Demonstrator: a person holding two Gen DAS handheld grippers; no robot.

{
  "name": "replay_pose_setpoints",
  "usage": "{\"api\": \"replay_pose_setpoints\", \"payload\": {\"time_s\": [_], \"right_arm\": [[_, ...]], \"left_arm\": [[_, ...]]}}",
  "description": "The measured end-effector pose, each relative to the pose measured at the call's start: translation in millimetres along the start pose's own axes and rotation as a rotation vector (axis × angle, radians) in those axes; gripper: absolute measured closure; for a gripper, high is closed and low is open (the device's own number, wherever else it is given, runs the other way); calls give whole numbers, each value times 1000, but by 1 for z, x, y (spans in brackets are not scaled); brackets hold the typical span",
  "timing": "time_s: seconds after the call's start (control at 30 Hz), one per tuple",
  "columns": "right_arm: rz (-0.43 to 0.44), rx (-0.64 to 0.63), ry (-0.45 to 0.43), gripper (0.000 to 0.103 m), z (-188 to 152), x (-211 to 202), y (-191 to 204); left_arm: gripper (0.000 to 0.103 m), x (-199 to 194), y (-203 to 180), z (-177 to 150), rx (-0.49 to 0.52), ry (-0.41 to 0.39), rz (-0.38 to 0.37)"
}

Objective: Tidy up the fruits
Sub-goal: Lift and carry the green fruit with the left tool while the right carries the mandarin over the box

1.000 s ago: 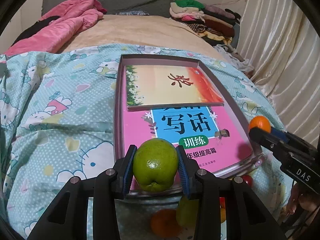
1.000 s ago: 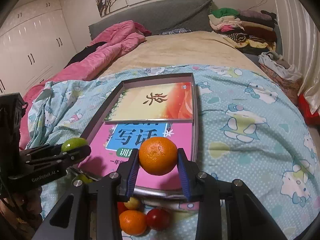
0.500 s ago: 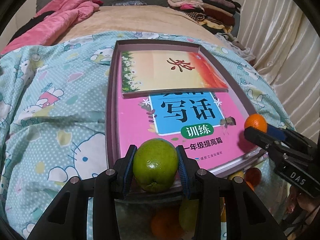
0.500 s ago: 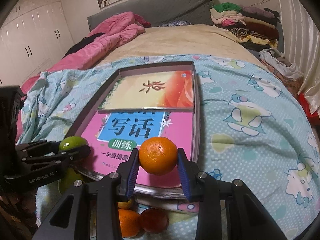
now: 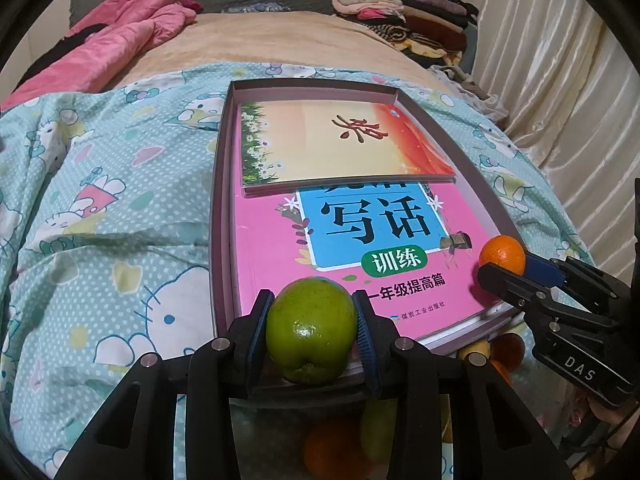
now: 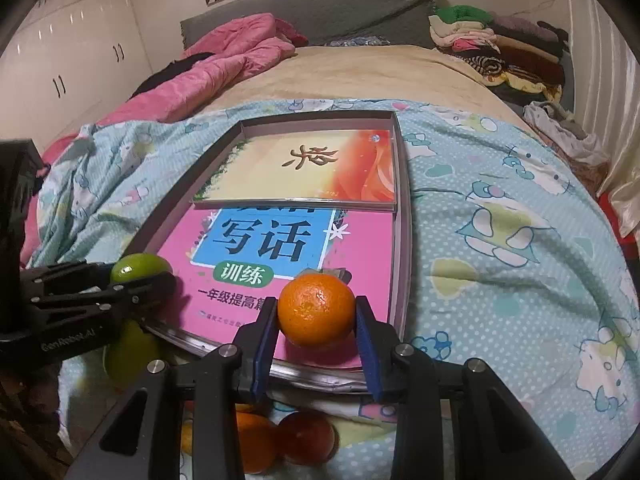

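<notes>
My left gripper (image 5: 312, 330) is shut on a green apple (image 5: 311, 330), held over the near left corner of a shallow box tray (image 5: 218, 216). My right gripper (image 6: 316, 320) is shut on an orange (image 6: 316, 309), held over the tray's near right part (image 6: 403, 248). The apple (image 6: 138, 267) and left gripper (image 6: 132, 280) show at the left of the right wrist view. The orange (image 5: 502, 254) and right gripper (image 5: 500, 264) show at the right of the left wrist view. More fruit lies below the tray's near edge: an orange (image 6: 252, 442), a red fruit (image 6: 306, 438), a green fruit (image 6: 130, 354).
The tray holds a pink book (image 5: 360, 264) with an orange-yellow book (image 5: 340, 144) on its far half. It rests on a blue Hello Kitty quilt (image 5: 100, 200) on a bed. A pink duvet (image 6: 224, 64) and folded clothes (image 6: 496, 48) lie further back. Curtains (image 5: 568, 80) hang at the right.
Both grippers have moved forward and lower over the tray's near end, each still holding its fruit. The tray and books have not moved.
</notes>
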State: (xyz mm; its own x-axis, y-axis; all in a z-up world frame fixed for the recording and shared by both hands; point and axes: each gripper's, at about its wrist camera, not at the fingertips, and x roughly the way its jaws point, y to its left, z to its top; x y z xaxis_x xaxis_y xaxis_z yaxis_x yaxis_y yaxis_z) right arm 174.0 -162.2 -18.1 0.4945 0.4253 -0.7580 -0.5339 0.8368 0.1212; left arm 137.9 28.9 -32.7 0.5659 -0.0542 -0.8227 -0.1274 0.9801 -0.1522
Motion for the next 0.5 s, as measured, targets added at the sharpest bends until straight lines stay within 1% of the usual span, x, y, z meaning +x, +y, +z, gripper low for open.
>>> {"api": "replay_pose_setpoints", "payload": {"time_s": [0.4, 0.5], "right_arm": [[-16, -24, -3, 65, -2, 1, 3], [-19, -32, -8, 64, -2, 1, 4]], "left_arm": [[63, 0, -1, -1, 5, -2, 3], [63, 0, -1, -2, 9, -2, 3]]}}
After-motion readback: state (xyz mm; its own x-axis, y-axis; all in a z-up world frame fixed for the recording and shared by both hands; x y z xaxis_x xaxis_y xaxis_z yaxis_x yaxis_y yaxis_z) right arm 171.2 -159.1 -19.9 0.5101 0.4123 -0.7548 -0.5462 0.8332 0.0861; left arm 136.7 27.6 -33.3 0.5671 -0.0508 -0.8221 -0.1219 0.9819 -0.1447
